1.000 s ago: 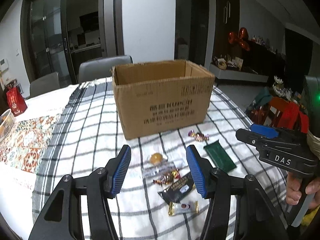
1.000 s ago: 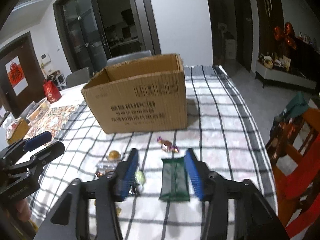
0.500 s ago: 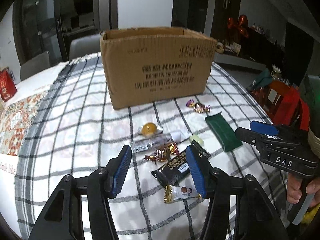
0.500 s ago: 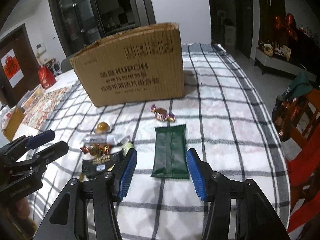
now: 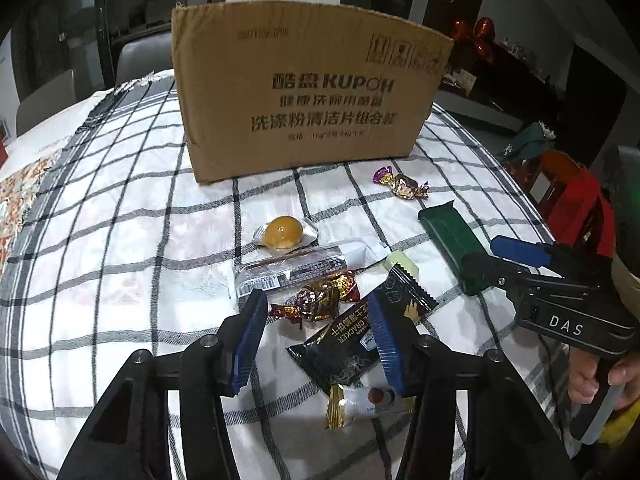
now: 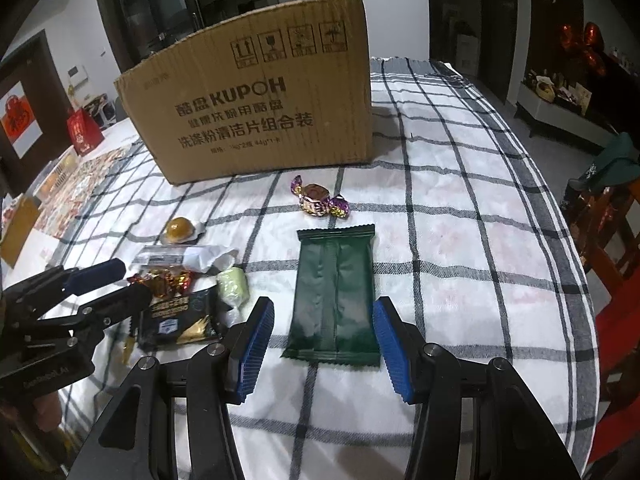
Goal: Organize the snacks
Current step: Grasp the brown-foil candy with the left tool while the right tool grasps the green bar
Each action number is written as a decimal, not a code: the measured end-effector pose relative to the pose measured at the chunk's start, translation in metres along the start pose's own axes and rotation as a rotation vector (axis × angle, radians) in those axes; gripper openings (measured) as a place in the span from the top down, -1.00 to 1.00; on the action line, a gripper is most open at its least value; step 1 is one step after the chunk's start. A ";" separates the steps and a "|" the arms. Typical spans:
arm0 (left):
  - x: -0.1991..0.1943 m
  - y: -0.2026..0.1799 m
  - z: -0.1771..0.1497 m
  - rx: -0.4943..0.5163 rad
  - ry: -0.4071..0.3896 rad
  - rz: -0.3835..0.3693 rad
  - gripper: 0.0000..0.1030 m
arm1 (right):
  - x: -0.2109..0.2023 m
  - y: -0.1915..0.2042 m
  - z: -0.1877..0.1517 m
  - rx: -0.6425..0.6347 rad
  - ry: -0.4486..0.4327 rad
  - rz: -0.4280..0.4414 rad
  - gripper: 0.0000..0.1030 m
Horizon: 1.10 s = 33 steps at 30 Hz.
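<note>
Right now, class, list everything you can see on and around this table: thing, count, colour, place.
cardboard box: 1, brown, back of table
tablecloth: 1, white with black checks, covering table
green packet: 1, dark green, flat, ahead of the right gripper
purple-gold candy: 1, between box and green packet
orange jelly cup: 1, left cluster
silver bar wrapper: 1, below jelly cup
red-gold candy: 1, cluster centre
black cracker packet: 1, nearest the left gripper
pale green sweet: 1, beside cracker packet
left gripper: blue pads, closing, nothing gripped
right gripper: blue pads, open
</note>
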<state>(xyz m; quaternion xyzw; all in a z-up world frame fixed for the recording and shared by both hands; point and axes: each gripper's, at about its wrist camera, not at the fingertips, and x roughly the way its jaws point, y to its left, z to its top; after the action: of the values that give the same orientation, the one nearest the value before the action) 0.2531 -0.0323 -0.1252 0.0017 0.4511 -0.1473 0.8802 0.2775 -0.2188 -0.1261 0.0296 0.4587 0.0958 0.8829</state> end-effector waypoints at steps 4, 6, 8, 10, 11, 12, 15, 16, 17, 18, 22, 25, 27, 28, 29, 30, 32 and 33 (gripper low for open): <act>0.010 0.002 0.001 -0.007 0.015 0.008 0.04 | 0.007 -0.002 0.001 0.003 0.011 0.000 -0.02; 0.013 0.004 0.002 -0.012 0.021 0.009 0.05 | 0.010 -0.003 0.002 0.006 0.016 -0.001 -0.02; 0.016 0.003 0.003 -0.013 0.027 0.015 0.06 | 0.012 -0.003 0.003 0.009 0.018 0.000 -0.02; 0.021 0.002 0.003 -0.012 0.039 0.012 0.06 | 0.014 -0.003 0.003 0.013 0.018 0.003 -0.02; 0.022 0.001 0.003 -0.012 0.041 0.013 0.06 | 0.015 -0.003 0.003 0.013 0.019 0.004 -0.02; 0.023 0.001 0.004 -0.011 0.041 0.017 0.06 | 0.015 -0.003 0.004 0.014 0.019 0.005 -0.02; 0.025 0.000 0.005 -0.013 0.040 0.019 0.09 | 0.017 -0.002 0.004 0.015 0.017 0.005 -0.02; 0.026 -0.001 0.005 -0.014 0.039 0.019 0.12 | 0.017 -0.002 0.004 0.014 0.016 0.004 -0.02; 0.027 -0.002 0.005 -0.011 0.039 0.022 0.18 | 0.017 -0.002 0.004 0.012 0.015 0.002 -0.02; 0.027 -0.003 0.005 -0.006 0.035 0.028 0.18 | 0.017 -0.001 0.004 0.010 0.014 0.001 -0.02; 0.027 -0.005 0.004 0.004 0.030 0.029 0.23 | 0.017 0.001 0.002 -0.001 0.006 -0.005 0.09; 0.026 -0.003 0.004 -0.011 0.027 0.019 0.26 | 0.016 0.001 0.001 -0.005 0.000 -0.007 0.12; 0.023 -0.003 0.005 -0.017 0.021 0.013 0.54 | 0.016 0.001 0.000 -0.002 -0.004 -0.008 0.12; 0.022 -0.004 0.005 -0.021 0.024 0.012 0.54 | 0.016 0.000 0.000 0.001 -0.004 -0.005 0.12; 0.021 -0.004 0.006 -0.026 0.023 0.011 0.54 | 0.015 -0.001 0.000 0.008 -0.007 0.000 0.12; 0.020 -0.004 0.005 -0.026 0.021 0.009 0.55 | 0.014 -0.001 0.000 0.012 -0.012 0.001 0.12; 0.019 -0.004 0.004 -0.027 0.018 0.006 0.55 | 0.011 -0.001 0.000 0.012 -0.019 -0.003 0.12; 0.019 -0.004 0.003 -0.034 0.019 -0.003 0.55 | 0.010 -0.001 0.000 0.014 -0.023 -0.004 0.12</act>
<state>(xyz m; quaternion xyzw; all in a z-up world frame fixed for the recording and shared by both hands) 0.2650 -0.0412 -0.1377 -0.0125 0.4617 -0.1411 0.8757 0.2834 -0.2182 -0.1338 0.0360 0.4491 0.0907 0.8881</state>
